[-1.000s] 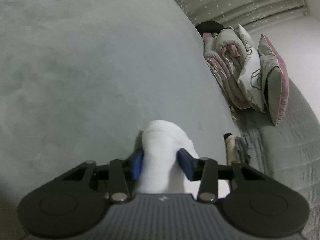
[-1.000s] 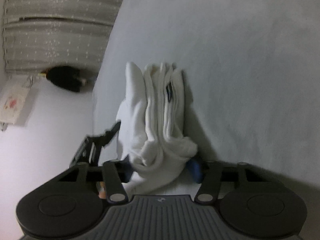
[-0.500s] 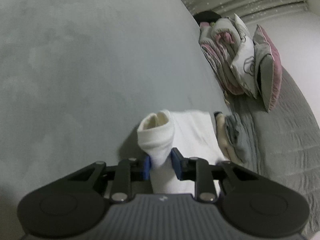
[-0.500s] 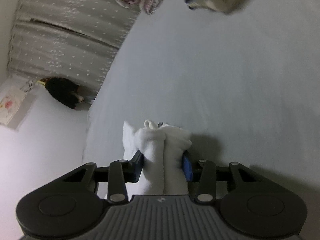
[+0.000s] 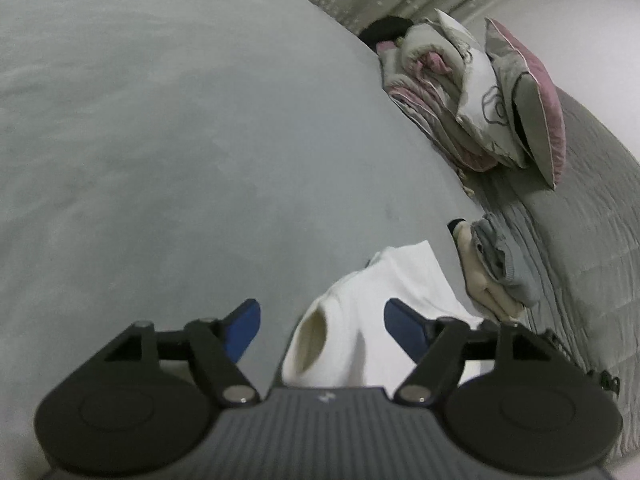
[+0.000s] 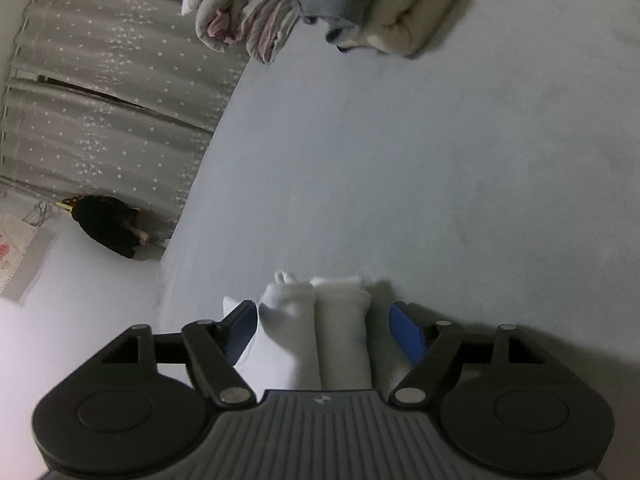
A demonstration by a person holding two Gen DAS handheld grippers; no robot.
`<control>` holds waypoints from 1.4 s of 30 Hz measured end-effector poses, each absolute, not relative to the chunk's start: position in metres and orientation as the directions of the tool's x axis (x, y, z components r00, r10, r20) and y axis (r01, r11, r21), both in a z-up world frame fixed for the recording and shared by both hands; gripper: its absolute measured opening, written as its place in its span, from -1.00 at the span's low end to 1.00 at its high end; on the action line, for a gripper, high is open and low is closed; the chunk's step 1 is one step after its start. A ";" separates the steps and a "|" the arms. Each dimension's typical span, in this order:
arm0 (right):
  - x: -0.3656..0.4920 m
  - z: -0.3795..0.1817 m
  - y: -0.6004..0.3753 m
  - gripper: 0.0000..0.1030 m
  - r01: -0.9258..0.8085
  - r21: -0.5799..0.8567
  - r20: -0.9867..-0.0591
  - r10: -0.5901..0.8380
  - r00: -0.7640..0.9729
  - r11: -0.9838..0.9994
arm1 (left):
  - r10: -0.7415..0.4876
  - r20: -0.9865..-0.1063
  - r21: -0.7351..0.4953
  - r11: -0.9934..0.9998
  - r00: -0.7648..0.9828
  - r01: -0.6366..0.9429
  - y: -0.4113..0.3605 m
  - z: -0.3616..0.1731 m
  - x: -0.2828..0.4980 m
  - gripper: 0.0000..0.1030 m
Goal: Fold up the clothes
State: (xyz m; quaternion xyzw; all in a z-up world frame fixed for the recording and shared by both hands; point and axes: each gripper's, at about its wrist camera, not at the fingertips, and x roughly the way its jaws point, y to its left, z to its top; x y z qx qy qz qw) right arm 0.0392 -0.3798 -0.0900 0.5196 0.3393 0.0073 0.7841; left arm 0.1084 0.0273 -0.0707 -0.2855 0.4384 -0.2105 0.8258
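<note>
A wide grey bed surface (image 5: 168, 152) is filling most of both views, giving a flat, bare place for the folding. Along its far edge a heap of pillows and quilts (image 5: 480, 92) is sitting pushed aside, probably to keep the working area free. Nearer, just beside the white garment, a small stack of folded clothes (image 5: 496, 264) in cream and grey is lying at the bed's edge, likely pieces already finished and set apart from the one in hand. In the right wrist view a dark bundle (image 6: 108, 226) is lying on the floor by the starred curtain (image 6: 104, 92), taking no part in the work.

The white garment (image 5: 384, 312) is resting on the grey surface, bunched into several thick layers, directly under and between the two tools. It appears folded into a compact bundle and is being set down beside the stack.

The left gripper (image 5: 322, 320) is opening; the cloth is lying between its blue pads, but both pads are standing clear of it, so it is letting the fold settle. The right gripper (image 6: 323, 322) is opening as well, with the layered end of the garment (image 6: 316, 320) between its jaws; one pad is close against the fabric, the other plainly apart, so no grip is being kept.
</note>
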 end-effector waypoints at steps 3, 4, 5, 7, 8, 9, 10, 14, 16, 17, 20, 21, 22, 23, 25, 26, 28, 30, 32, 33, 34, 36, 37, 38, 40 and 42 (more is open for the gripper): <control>0.030 -0.093 -0.375 0.44 0.336 0.823 -0.524 0.387 0.759 0.457 | -0.628 -0.602 -0.671 0.732 0.493 0.114 0.018 -0.081 0.121 0.41; 0.027 -0.093 -0.371 0.44 0.329 0.821 -0.525 0.391 0.756 0.467 | -0.635 -0.601 -0.677 0.727 0.485 0.114 0.015 -0.086 0.124 0.41; 0.025 -0.093 -0.369 0.44 0.321 0.818 -0.526 0.396 0.753 0.477 | -0.639 -0.597 -0.680 0.724 0.485 0.115 0.012 -0.089 0.126 0.40; 0.026 -0.093 -0.362 0.44 0.297 0.808 -0.529 0.405 0.746 0.509 | -0.644 -0.587 -0.680 0.721 0.491 0.132 0.003 -0.090 0.126 0.37; 0.027 -0.094 -0.359 0.43 0.287 0.801 -0.532 0.407 0.743 0.525 | -0.655 -0.581 -0.684 0.715 0.484 0.145 -0.003 -0.091 0.127 0.32; 0.028 -0.095 -0.357 0.31 0.281 0.795 -0.535 0.404 0.742 0.538 | -0.663 -0.577 -0.687 0.710 0.476 0.156 -0.008 -0.091 0.127 0.27; 0.029 -0.096 -0.356 0.16 0.279 0.792 -0.538 0.403 0.741 0.544 | -0.664 -0.577 -0.681 0.713 0.476 0.167 -0.013 -0.092 0.125 0.22; 0.028 -0.097 -0.354 -0.34 0.275 0.795 -0.535 0.410 0.739 0.541 | -0.636 -0.591 -0.631 0.748 0.495 0.208 -0.029 -0.091 0.115 -0.28; 0.027 -0.089 -0.354 -0.37 0.267 0.796 -0.531 0.415 0.739 0.543 | -0.632 -0.591 -0.637 0.747 0.502 0.190 -0.029 -0.084 0.112 -0.48; 0.027 -0.085 -0.355 -0.37 0.261 0.800 -0.526 0.423 0.738 0.540 | -0.632 -0.595 -0.644 0.744 0.496 0.177 -0.029 -0.080 0.110 -0.50; 0.027 -0.078 -0.365 -0.37 0.262 0.809 -0.519 0.433 0.737 0.525 | -0.644 -0.614 -0.665 0.734 0.456 0.141 -0.026 -0.068 0.101 -0.53; 0.028 -0.077 -0.370 -0.37 0.270 0.811 -0.522 0.430 0.737 0.519 | -0.651 -0.621 -0.665 0.733 0.437 0.147 -0.026 -0.066 0.097 -0.53; 0.030 -0.078 -0.374 -0.37 0.281 0.809 -0.527 0.426 0.735 0.516 | -0.651 -0.628 -0.659 0.736 0.426 0.154 -0.026 -0.066 0.094 -0.52; 0.032 -0.079 -0.378 -0.36 0.293 0.806 -0.535 0.421 0.732 0.514 | -0.647 -0.636 -0.648 0.744 0.421 0.164 -0.025 -0.066 0.091 -0.50; 0.035 -0.083 -0.385 -0.28 0.320 0.802 -0.550 0.416 0.724 0.505 | -0.625 -0.656 -0.630 0.762 0.423 0.150 -0.022 -0.070 0.091 -0.22; 0.036 -0.087 -0.387 -0.25 0.336 0.802 -0.558 0.419 0.716 0.493 | -0.612 -0.666 -0.621 0.771 0.425 0.138 -0.020 -0.072 0.092 -0.16; 0.035 -0.092 -0.390 -0.17 0.354 0.809 -0.558 0.422 0.715 0.469 | -0.619 -0.664 -0.633 0.764 0.420 0.124 -0.015 -0.075 0.095 0.04; 0.033 -0.095 -0.391 0.06 0.366 0.811 -0.559 0.422 0.714 0.456 | -0.645 -0.643 -0.660 0.740 0.414 0.128 -0.011 -0.078 0.098 0.25; 0.034 -0.098 -0.391 0.16 0.361 0.819 -0.551 0.438 0.710 0.445 | -0.677 -0.619 -0.694 0.709 0.397 0.127 -0.009 -0.084 0.102 0.34; 0.034 -0.101 -0.392 0.20 0.359 0.824 -0.547 0.446 0.709 0.439 | -0.692 -0.610 -0.708 0.695 0.386 0.126 -0.009 -0.088 0.103 0.36; 0.034 -0.103 -0.393 0.21 0.356 0.826 -0.544 0.451 0.708 0.437 | -0.705 -0.600 -0.721 0.681 0.378 0.126 -0.011 -0.091 0.105 0.37; 0.035 -0.106 -0.392 0.22 0.351 0.826 -0.543 0.458 0.704 0.440 | -0.722 -0.580 -0.739 0.662 0.378 0.129 -0.017 -0.098 0.108 0.39; 0.035 -0.107 -0.391 0.22 0.350 0.825 -0.544 0.457 0.704 0.444 | -0.729 -0.570 -0.746 0.652 0.380 0.132 -0.021 -0.101 0.110 0.39; 0.035 -0.107 -0.390 0.22 0.347 0.823 -0.545 0.455 0.704 0.450 | -0.734 -0.559 -0.754 0.643 0.386 0.132 -0.024 -0.104 0.112 0.39; 0.036 -0.107 -0.386 0.22 0.333 0.817 -0.547 0.451 0.705 0.470 | -0.743 -0.535 -0.771 0.624 0.402 0.127 -0.028 -0.109 0.115 0.39; 0.037 -0.106 -0.382 0.04 0.315 0.808 -0.550 0.444 0.708 0.499 | -0.747 -0.514 -0.788 0.606 0.421 0.113 -0.029 -0.114 0.119 0.24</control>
